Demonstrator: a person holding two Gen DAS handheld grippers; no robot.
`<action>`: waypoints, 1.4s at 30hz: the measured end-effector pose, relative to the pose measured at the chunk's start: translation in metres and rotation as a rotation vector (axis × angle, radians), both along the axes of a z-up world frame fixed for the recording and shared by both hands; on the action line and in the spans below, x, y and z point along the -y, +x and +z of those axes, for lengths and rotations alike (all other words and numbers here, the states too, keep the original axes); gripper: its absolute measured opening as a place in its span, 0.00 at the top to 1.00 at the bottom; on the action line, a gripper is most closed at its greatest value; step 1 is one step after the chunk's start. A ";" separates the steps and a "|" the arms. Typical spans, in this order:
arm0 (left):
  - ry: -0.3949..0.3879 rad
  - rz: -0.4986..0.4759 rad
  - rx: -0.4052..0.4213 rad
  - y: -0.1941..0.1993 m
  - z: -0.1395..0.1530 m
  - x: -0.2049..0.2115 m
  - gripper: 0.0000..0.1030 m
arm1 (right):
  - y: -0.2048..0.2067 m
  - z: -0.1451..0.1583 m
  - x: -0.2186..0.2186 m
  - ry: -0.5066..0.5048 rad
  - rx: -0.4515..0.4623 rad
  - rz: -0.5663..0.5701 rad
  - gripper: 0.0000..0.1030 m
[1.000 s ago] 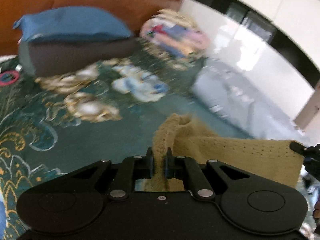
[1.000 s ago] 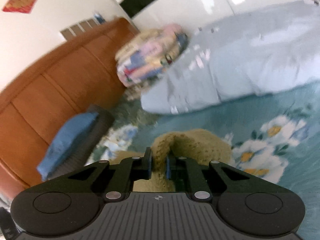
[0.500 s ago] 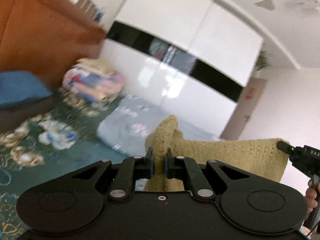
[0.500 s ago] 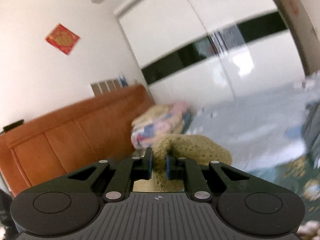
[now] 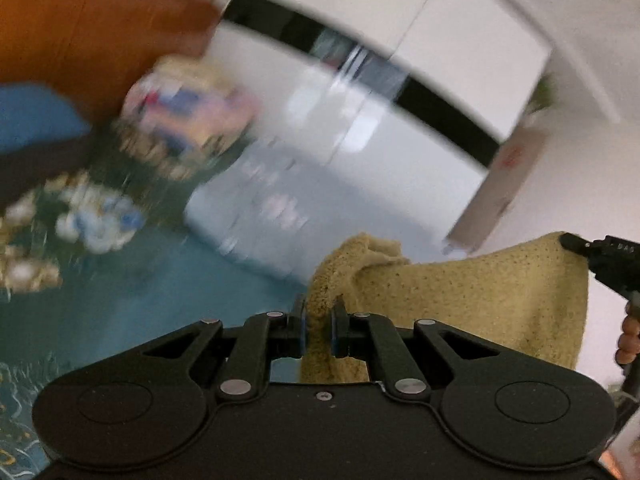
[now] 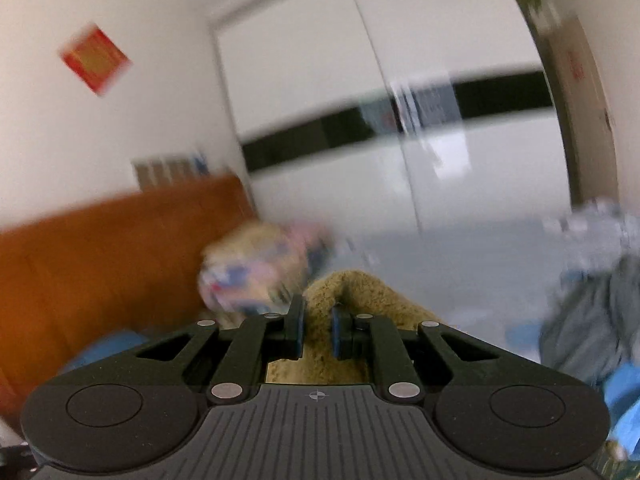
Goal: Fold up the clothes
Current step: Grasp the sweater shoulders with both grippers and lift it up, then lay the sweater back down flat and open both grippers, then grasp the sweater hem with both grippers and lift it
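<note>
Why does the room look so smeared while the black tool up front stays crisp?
Left wrist view: bedspread and wardrobe streak with motion blur; the left gripper and yellow knit garment stay sharp. Right wrist view: the same, headboard smeared, right gripper crisp. Fisheye bends the walls.

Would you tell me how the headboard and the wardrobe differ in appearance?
The headboard is orange-brown and matte; the wardrobe is white and glossy. The headboard stands low behind the bed; the wardrobe rises toward the ceiling. The wardrobe carries a dark horizontal band; the headboard shows none. Both are blurred.
</note>
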State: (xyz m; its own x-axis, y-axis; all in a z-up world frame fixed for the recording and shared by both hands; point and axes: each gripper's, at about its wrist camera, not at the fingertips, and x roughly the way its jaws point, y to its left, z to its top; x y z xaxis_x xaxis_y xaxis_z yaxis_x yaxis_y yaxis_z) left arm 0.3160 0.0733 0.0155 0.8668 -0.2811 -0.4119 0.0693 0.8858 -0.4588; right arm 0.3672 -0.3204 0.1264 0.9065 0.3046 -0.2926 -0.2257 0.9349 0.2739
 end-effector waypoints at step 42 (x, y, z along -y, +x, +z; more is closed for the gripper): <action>0.366 -0.135 -0.183 -0.082 -0.120 0.085 0.10 | -0.137 -0.287 0.060 0.060 -0.597 -0.202 0.44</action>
State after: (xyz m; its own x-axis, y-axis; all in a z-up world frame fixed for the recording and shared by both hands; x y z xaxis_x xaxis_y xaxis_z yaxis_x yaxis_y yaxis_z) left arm 0.2340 -0.0116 -0.1049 0.7356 -0.1937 -0.6491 0.1420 0.9810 -0.1318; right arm 0.2299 -0.3806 -0.1611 0.6338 0.1761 -0.7532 0.1615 0.9222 0.3515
